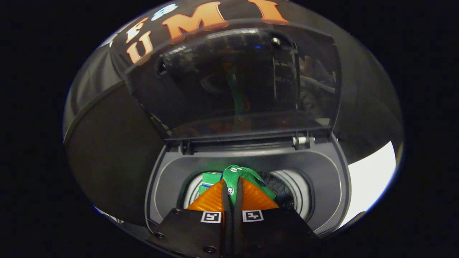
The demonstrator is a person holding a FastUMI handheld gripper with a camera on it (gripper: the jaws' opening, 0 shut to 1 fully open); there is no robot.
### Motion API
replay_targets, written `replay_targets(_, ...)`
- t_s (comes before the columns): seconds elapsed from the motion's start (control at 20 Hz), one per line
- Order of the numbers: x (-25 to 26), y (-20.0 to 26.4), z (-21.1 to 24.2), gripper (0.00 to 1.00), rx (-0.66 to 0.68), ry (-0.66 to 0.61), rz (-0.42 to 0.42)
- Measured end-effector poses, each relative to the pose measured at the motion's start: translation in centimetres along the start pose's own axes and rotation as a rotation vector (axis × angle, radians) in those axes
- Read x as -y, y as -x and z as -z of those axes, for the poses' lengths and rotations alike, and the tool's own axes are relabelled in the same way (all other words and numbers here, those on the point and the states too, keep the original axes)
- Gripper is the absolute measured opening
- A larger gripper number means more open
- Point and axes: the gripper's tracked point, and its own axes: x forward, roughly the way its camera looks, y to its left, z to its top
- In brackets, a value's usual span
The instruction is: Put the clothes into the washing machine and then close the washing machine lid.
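Gripper (232, 190) fingers pinch green cloth (233, 175), hanging directly over open drum (297, 193); lid (233, 79) upright beyond.

The washing machine (247, 168) is what carries things here: a dark grey top-loader whose tinted lid (233, 79) stands raised at the back on its hinges. Its round drum (297, 195) lies open below the rim, and green clothes (233, 177) hang over that opening, pinched between the gripper (232, 190) jaws.
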Motion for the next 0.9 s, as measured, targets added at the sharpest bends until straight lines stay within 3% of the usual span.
replay_targets(0.4,1.7,-3.4,4.3,0.11,-0.159,0.055,0.111)
replay_targets(0.8,1.4,-2.3,5.2,0.99,-0.165,0.043,0.111)
replay_targets(0.9,1.1,-1.4,4.7,0.99,-0.140,0.047,0.112)
